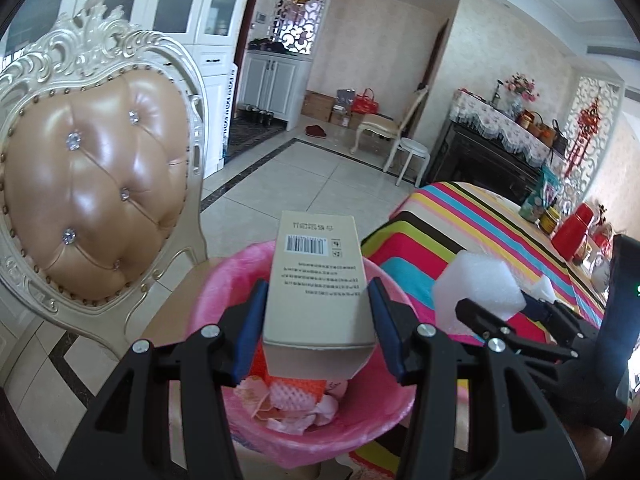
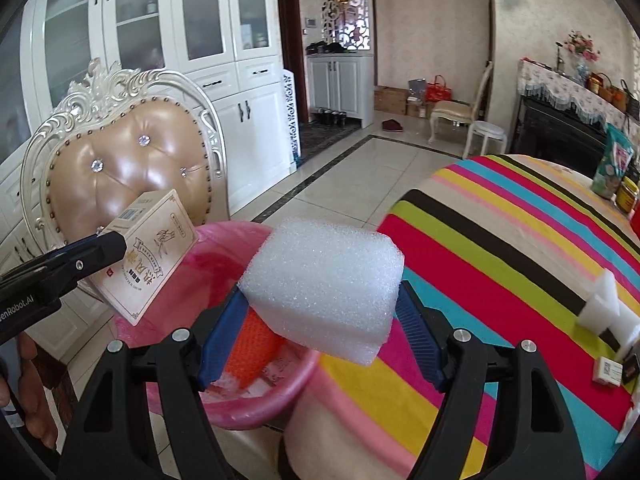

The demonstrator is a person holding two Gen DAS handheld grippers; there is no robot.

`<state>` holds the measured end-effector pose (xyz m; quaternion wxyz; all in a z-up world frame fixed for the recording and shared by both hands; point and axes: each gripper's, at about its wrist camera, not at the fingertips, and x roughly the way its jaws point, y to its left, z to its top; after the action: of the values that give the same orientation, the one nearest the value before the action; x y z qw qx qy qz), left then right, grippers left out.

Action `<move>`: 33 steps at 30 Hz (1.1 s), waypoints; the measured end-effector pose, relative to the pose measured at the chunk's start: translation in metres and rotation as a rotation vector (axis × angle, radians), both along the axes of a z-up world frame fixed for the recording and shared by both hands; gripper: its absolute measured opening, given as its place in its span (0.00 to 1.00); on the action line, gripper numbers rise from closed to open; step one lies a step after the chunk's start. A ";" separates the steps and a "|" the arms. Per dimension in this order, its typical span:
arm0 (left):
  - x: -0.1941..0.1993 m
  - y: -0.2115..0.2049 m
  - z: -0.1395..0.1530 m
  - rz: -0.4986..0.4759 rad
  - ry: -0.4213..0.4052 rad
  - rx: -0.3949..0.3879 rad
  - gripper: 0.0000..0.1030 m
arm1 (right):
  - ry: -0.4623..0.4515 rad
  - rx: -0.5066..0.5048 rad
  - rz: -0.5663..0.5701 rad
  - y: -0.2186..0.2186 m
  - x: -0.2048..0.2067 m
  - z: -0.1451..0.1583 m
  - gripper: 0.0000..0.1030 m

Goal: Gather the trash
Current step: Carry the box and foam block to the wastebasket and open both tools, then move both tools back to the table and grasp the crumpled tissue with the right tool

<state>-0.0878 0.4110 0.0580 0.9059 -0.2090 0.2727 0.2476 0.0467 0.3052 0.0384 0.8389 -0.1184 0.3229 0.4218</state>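
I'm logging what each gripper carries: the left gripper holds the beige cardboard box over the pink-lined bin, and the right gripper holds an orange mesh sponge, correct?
Not quite. The right gripper holds a white foam block, not an orange mesh sponge; the right wrist view shows it between the blue pads. The rest stands: the left gripper holds the beige cardboard box over the pink-lined bin.

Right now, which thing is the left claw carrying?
Start at the pink-lined bin beside the striped table. Above it, the left claw grips a beige cardboard box. Its barcode distinguishes it from the white foam block.
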 end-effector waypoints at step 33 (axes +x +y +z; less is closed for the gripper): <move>0.045 -0.044 -0.011 -0.094 -0.036 -0.039 0.66 | -0.045 -0.005 -0.194 -0.111 0.041 -0.009 0.82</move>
<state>-0.0428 0.3674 0.0469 0.9170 -0.2181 0.2707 0.1955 0.0874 0.1938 0.0295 0.8825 -0.0982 0.3149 0.3352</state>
